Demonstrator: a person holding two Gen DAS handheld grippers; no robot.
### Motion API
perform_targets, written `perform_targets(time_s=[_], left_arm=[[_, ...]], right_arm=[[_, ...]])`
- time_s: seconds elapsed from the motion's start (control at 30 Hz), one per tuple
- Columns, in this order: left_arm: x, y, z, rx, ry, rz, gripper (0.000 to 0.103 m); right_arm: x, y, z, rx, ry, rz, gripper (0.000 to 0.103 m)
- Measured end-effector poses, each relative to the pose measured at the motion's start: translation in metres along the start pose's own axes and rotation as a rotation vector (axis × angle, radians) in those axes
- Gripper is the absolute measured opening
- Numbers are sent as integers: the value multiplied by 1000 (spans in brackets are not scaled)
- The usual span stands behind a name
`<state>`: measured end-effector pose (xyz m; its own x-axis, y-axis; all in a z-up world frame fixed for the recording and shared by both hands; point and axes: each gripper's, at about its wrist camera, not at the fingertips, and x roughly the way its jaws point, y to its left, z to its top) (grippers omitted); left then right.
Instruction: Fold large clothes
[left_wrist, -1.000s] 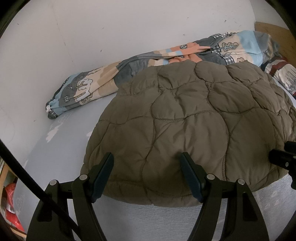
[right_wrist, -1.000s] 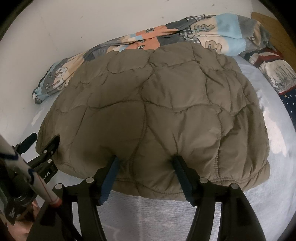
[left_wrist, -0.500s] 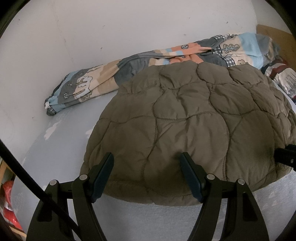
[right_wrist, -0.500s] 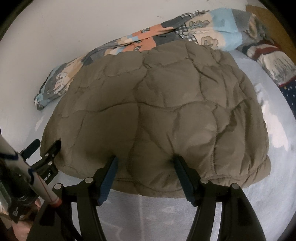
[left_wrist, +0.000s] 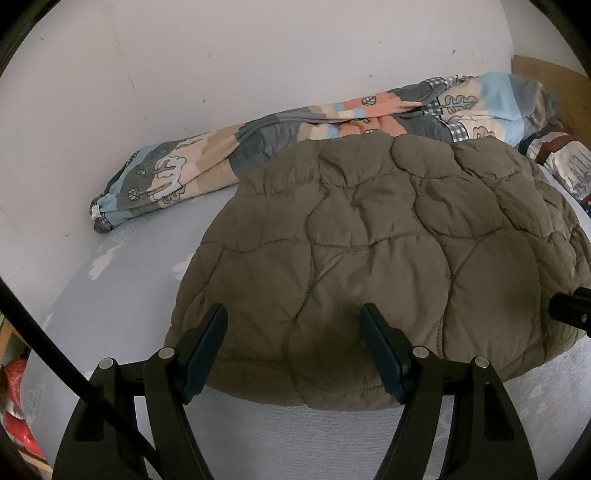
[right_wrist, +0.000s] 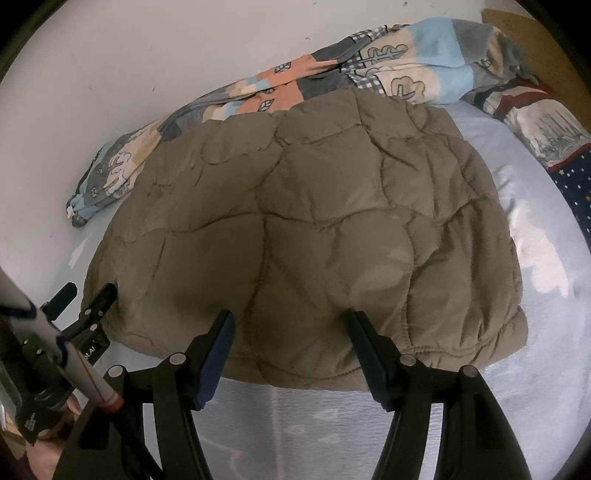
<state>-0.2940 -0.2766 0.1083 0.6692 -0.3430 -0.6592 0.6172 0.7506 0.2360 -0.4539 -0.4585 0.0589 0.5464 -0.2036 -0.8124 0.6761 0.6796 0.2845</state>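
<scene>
An olive quilted jacket (left_wrist: 369, 251) lies folded into a rounded block on the pale blue bed sheet (left_wrist: 122, 295); it also shows in the right wrist view (right_wrist: 306, 236). My left gripper (left_wrist: 293, 317) is open and empty, its fingers over the jacket's near left hem. My right gripper (right_wrist: 291, 325) is open and empty over the near hem, a little right of the left one. The left gripper's tips (right_wrist: 88, 299) show at the jacket's left corner in the right wrist view.
A patchwork patterned quilt (left_wrist: 332, 122) is bunched along the white wall (left_wrist: 221, 55) behind the jacket. A printed pillow (right_wrist: 546, 129) lies at the far right. A wooden headboard (left_wrist: 546, 74) stands at the back right. The bed edge drops off at the left.
Both grippers have drawn back slightly from the jacket and stayed open. The jacket has not moved.
</scene>
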Motion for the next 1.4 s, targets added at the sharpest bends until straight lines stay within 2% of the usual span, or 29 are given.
perform_targets(time_s=[0.17,0.33,0.47,0.53,0.6,0.7,0.83,1.0,1.13,1.27,1.4], left_arm=[[-14,4,7,-17,-23,-9,73],[-58,20,16,-82,-73,-33,73],[-129,40,9,-136,-169,-42,73],[-163,46,0,-156,-187,-43,80],[-198,48,-16,-159,-196,-31,87],[-245,43,-44,-120,-194,-42,92],[-294,38,-79,-50,-213,-25,100],[-318,46,-101,-67,-174,-42,100],[-325,51,-105,-66,-130,-13,100],[-337,57,-110,-84,-160,-6,100],[-341,52,-112,-56,-174,16,100]], right_arm=[[-8,3,3,-13,-6,-7,69],[-41,14,5,-56,-71,-27,69],[-101,20,-2,-86,-192,-53,69],[-142,20,-11,-92,-272,-57,69],[-175,26,-22,-92,-328,-70,74],[-230,49,-65,-85,-408,-71,83],[-269,71,-110,-123,-396,-67,84],[-296,77,-149,-117,-376,-87,89],[-315,84,-166,-116,-385,-99,91],[-324,90,-175,-133,-395,-82,91],[-330,93,-180,-142,-401,-75,91]])
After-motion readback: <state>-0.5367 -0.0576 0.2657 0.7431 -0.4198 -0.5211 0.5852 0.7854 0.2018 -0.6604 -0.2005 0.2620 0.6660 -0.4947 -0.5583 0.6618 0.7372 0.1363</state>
